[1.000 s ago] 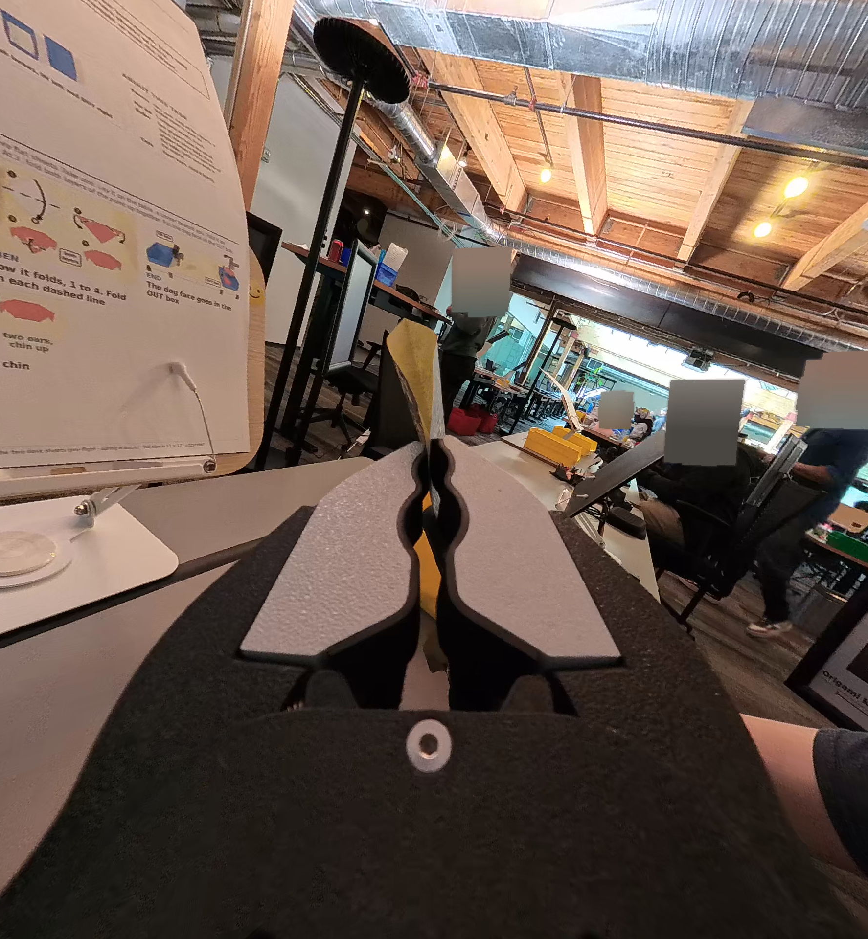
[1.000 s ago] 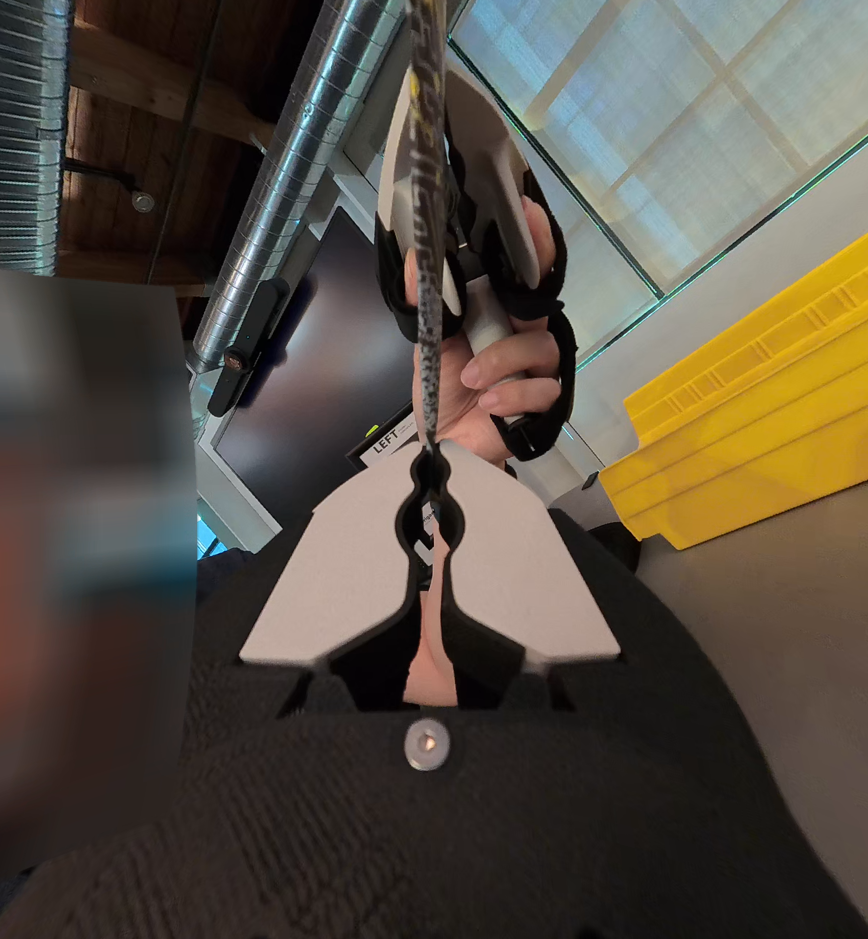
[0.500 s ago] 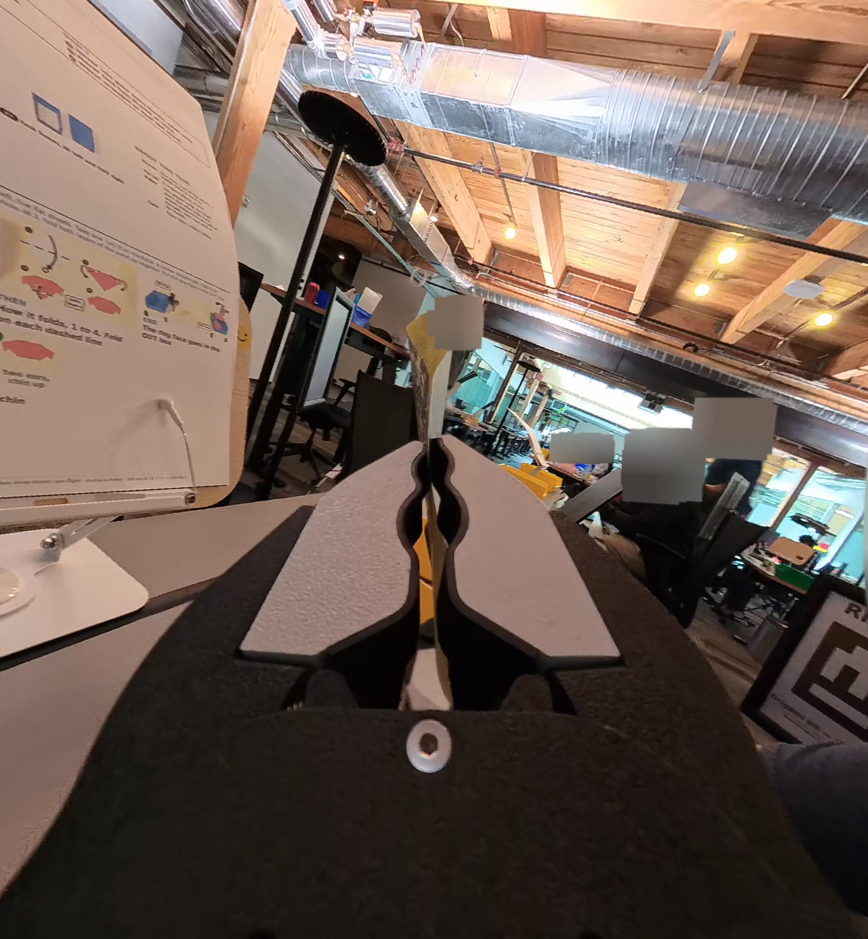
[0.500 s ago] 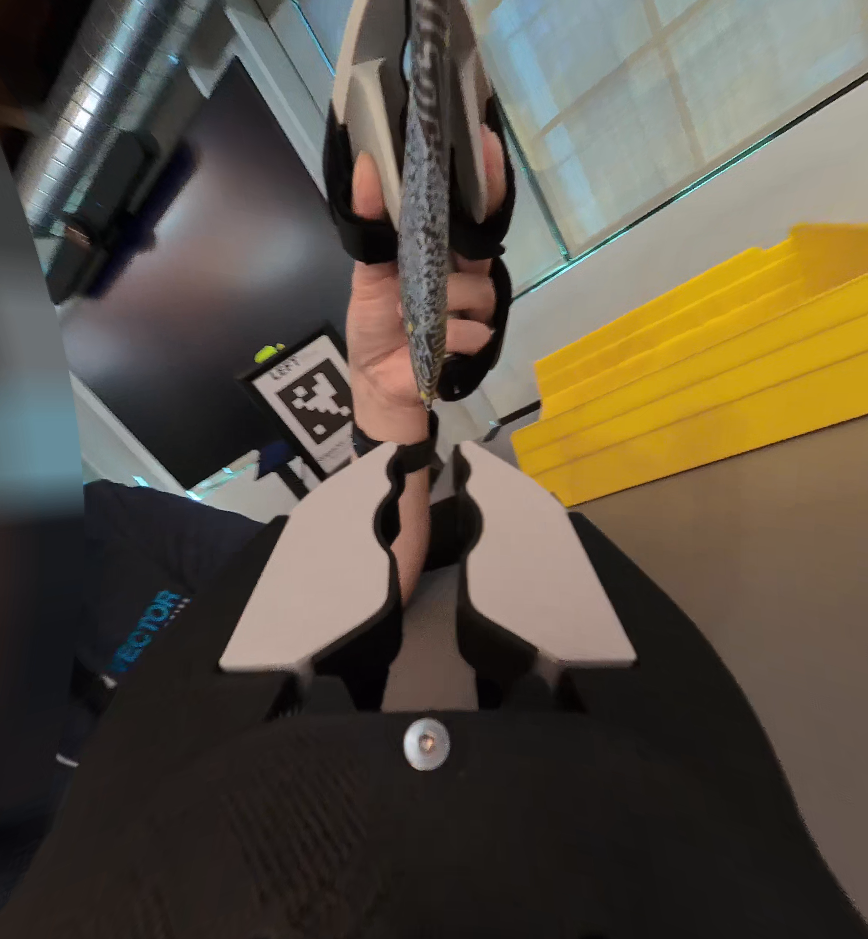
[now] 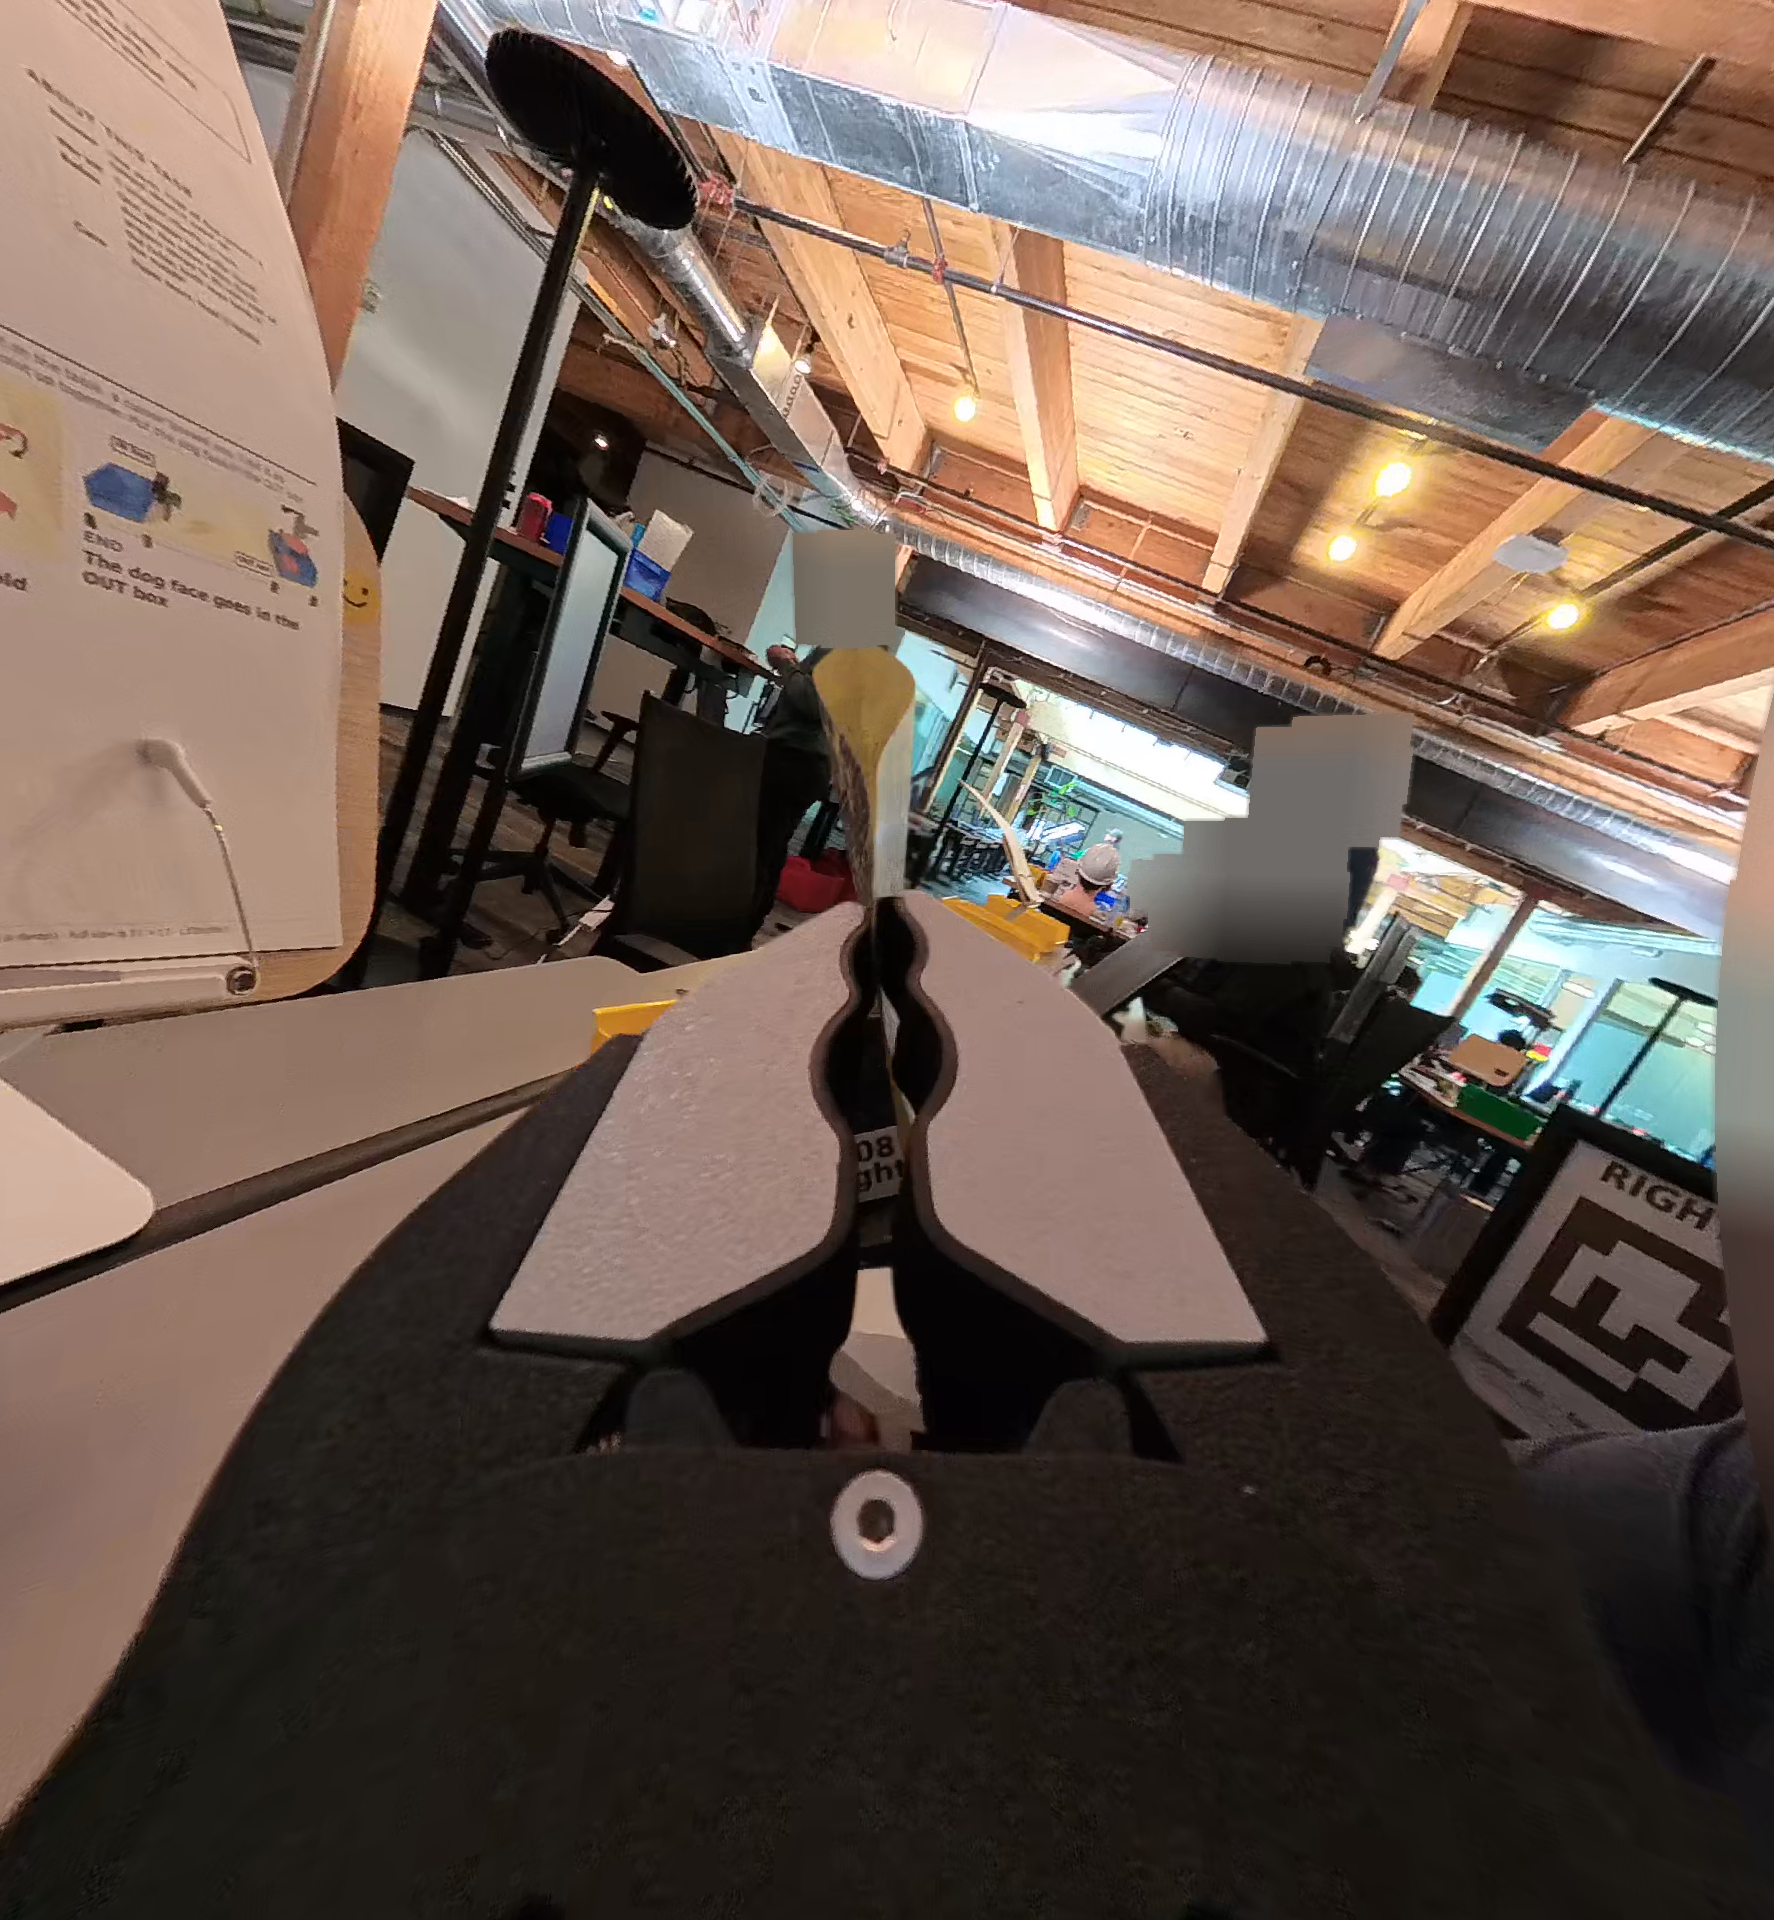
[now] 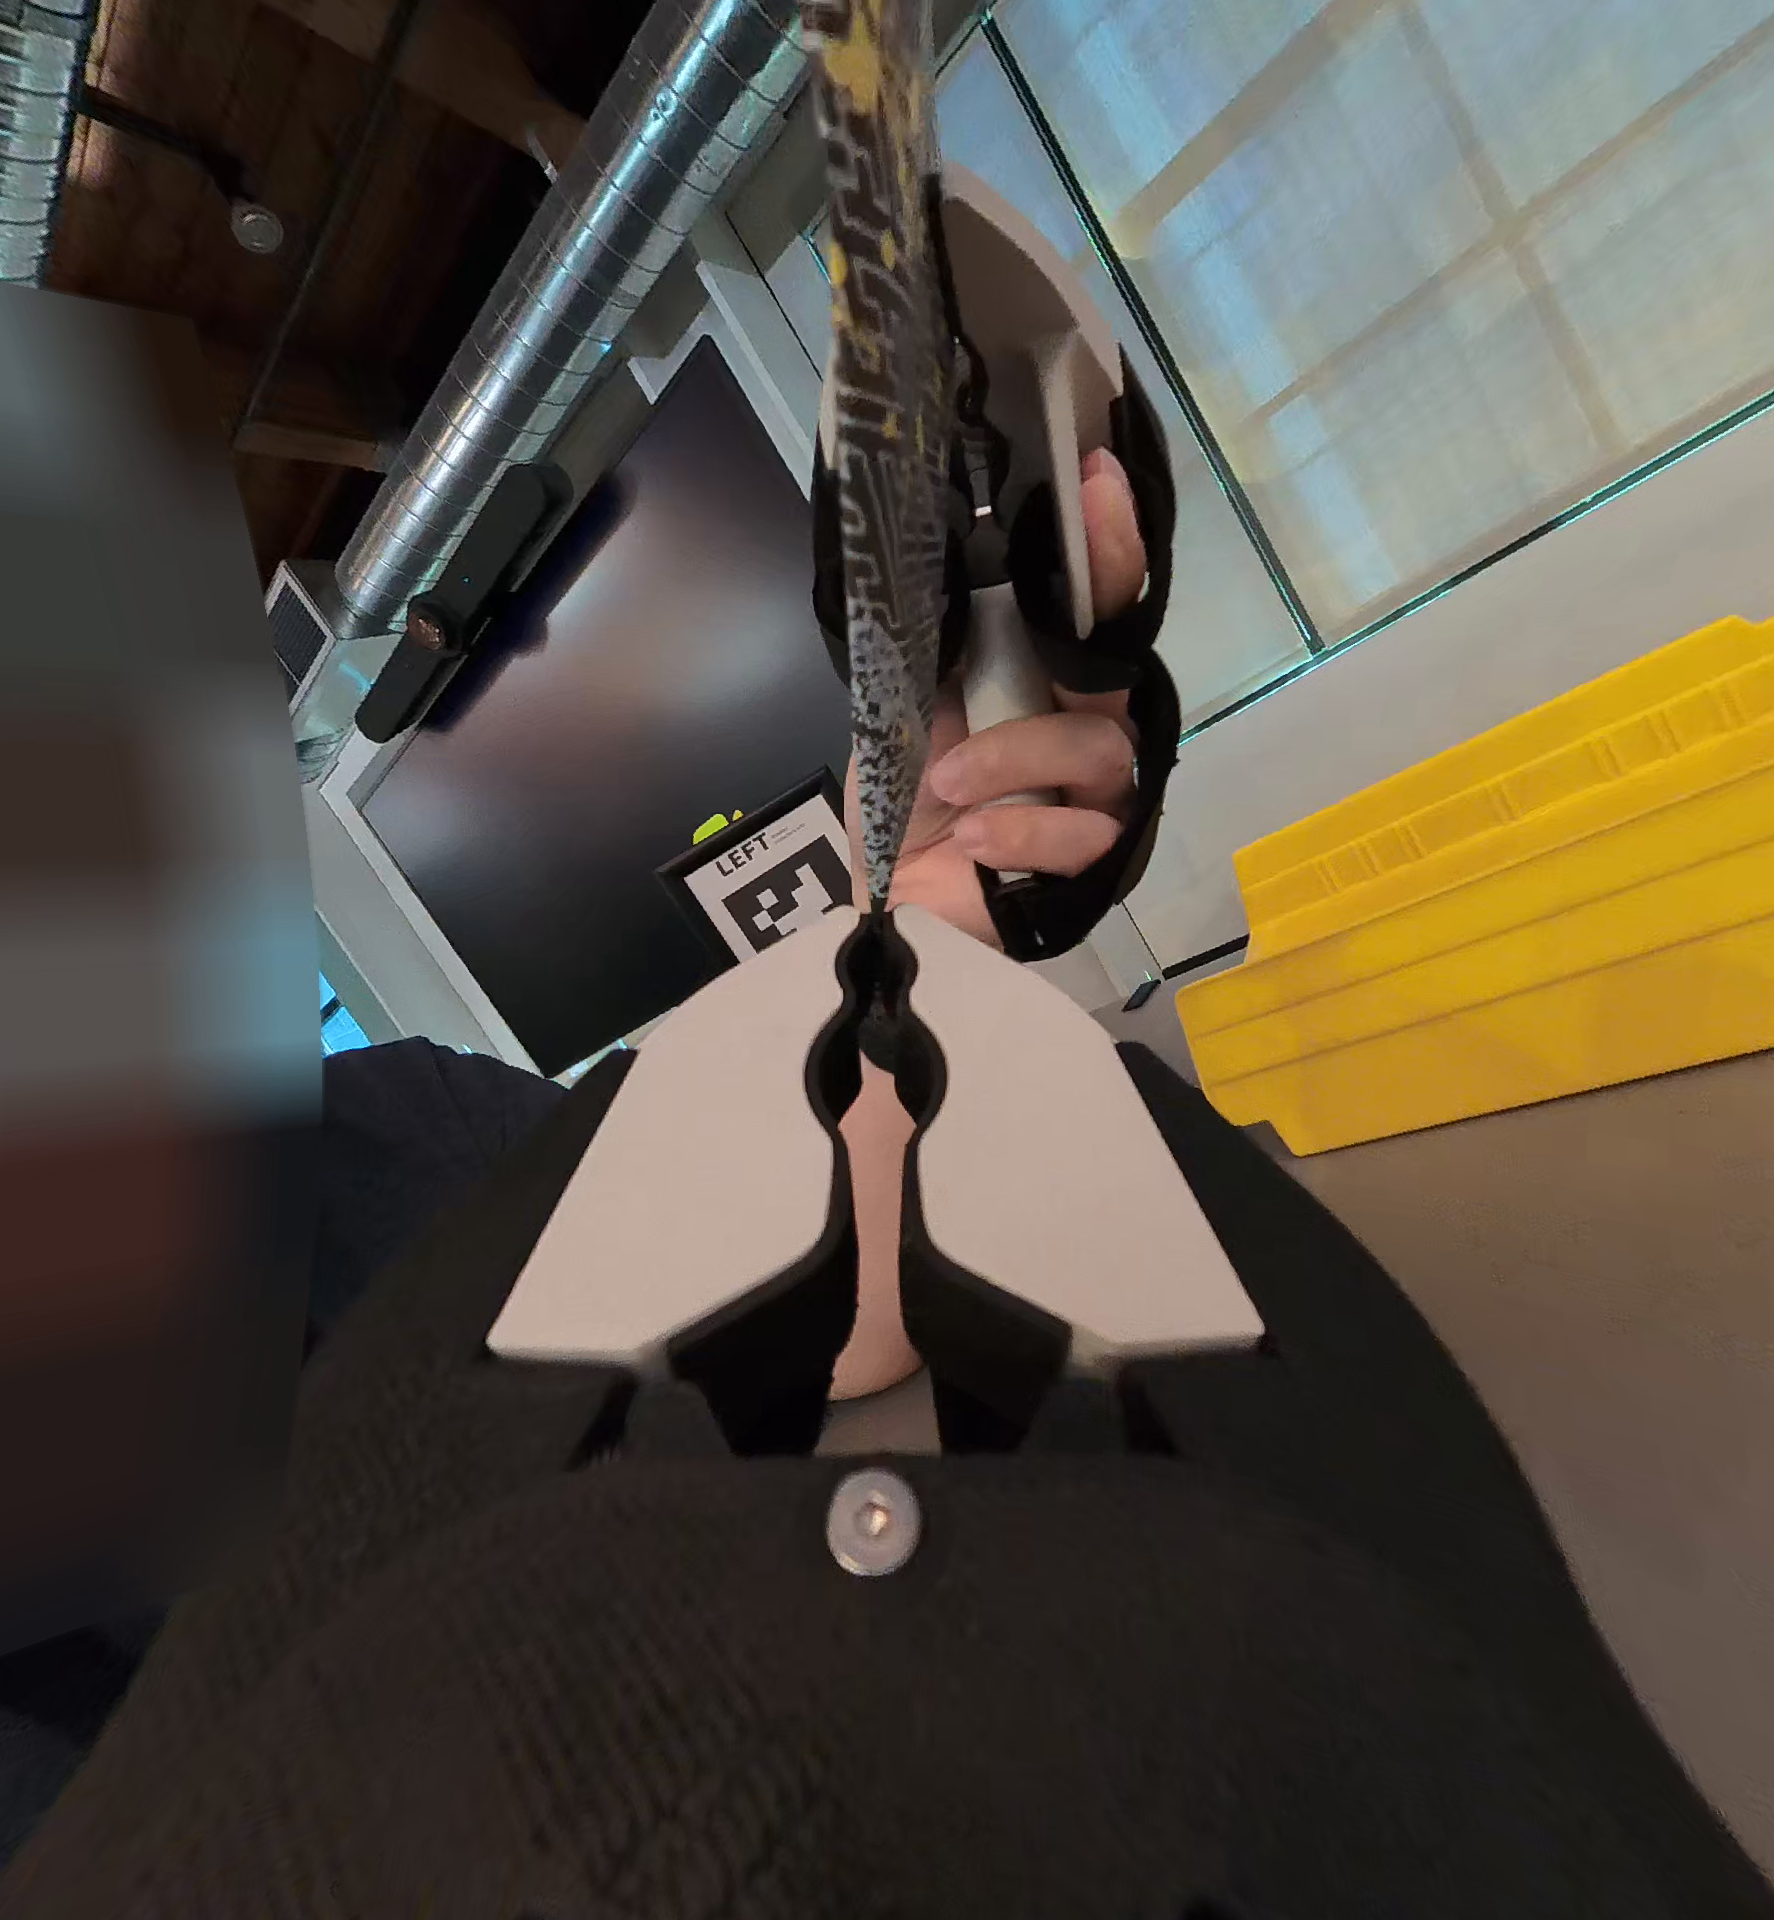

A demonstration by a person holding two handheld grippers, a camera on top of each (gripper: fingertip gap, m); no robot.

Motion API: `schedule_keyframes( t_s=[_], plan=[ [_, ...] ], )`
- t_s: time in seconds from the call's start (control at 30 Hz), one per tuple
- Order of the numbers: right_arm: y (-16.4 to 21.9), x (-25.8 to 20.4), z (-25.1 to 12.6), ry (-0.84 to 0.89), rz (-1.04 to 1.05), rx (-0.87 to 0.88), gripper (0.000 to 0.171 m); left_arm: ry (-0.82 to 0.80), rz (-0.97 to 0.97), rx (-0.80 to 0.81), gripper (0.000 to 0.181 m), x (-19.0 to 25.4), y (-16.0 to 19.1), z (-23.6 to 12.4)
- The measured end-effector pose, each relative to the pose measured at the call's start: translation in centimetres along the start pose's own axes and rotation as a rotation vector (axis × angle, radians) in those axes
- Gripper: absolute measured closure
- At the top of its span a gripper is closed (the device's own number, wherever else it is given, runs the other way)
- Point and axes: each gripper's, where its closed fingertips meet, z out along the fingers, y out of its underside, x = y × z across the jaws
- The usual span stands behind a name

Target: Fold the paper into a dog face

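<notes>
The paper [image 5: 862,727] is folded flat, yellow on one side and black-patterned on the other, and is held up in the air edge-on. My left gripper [image 5: 878,916] is shut on it, and the paper sticks out above the tips. In the right wrist view the same paper [image 6: 878,468] runs from the top edge down to my right gripper [image 6: 878,923], which is shut on its lower corner. A hand [image 6: 1028,790] holding the left gripper sits just behind the paper.
An instruction sheet on a white stand [image 5: 114,520] is at the left on the grey table [image 5: 239,1091]. A black lamp pole [image 5: 509,582] stands behind it. Stacked yellow bins [image 6: 1537,883] lie on the table at the right. A marker card [image 6: 779,883] stands before a dark screen [image 6: 602,727]. There is about 11 centimetres between the tips of the two grippers.
Half a second ago my right gripper was open and off the paper; now it is shut on the lower corner again. My left gripper kept its hold and the view swung right.
</notes>
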Motion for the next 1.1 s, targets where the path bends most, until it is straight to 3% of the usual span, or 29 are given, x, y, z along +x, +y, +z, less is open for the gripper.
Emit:
schedule_keyframes(
  t_s=[0.27, 0.37, 0.4, 0.57, 0.7, 0.73, 0.8, 0.9, 1.1],
  plan=[
    [0.1, 0.5, -0.4, 0.037, -0.028, -0.016, 0.17, -0.024, 0.053, -0.041, 0.181, -0.1, 0.3, 0.0],
    [-1.2, 1.3, -1.4, 0.106, -0.057, 0.011, 0.139, -0.015, 0.052, -0.086, 0.181, 0.0, 1.0, 0.1],
    [-2.3, 1.5, -2.2, 0.142, -0.09, 0.055, 0.136, -0.008, 0.05, -0.108, 0.181, 0.0, 1.3, 0.2],
    [-9.2, 1.4, -8.9, 0.525, -0.47, 0.304, 0.125, 0.008, 0.057, -0.286, 0.181, 0.2, 4.8, 0.7],
    [-13.7, -4.1, -12.3, 0.769, -0.912, 0.379, 0.123, -0.016, 0.128, -0.508, 0.181, 0.2, 9.2, -0.5],
    [-13.9, -5.5, -11.7, 0.749, -0.987, 0.319, 0.127, -0.021, 0.144, -0.558, 0.181, 0.2, 10.3, -0.9],
    [-11.3, -6.5, -8.4, 0.576, -0.961, 0.02, 0.145, -0.004, 0.157, -0.665, 0.181, 0.5, 12.6, -1.9],
    [-4.6, -6.6, -4.8, 0.297, -0.595, -0.371, 0.136, 0.013, 0.16, -0.799, 0.181, 1.0, 15.7, -3.1],
    [4.1, -0.9, -3.8, 0.316, -0.386, -0.743, 0.138, 0.062, 0.11, -0.996, 0.181, 2.6, 20.5, -5.1]
  ],
)
